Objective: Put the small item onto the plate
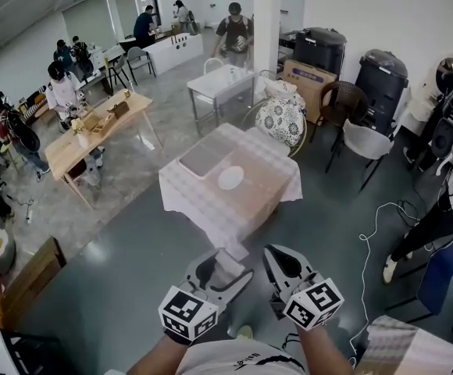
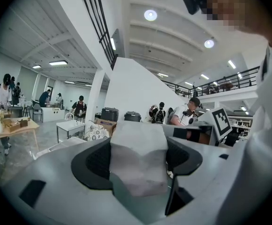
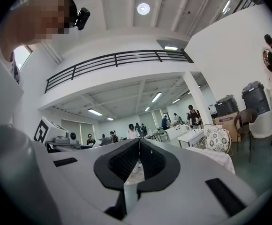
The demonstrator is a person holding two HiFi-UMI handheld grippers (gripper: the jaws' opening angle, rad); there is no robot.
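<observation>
Two hand-held grippers are held low, at 6 o'clock from the single cloth-covered worktop, well apart from it. The left hand-held gripper is clamped on the one small item, a pale grey-white block that fills the gap between its pads. The right hand-held gripper has its jaws pressed together with nothing between them. One white plate sits on the worktop, with one flat tray at its 10 o'clock.
</observation>
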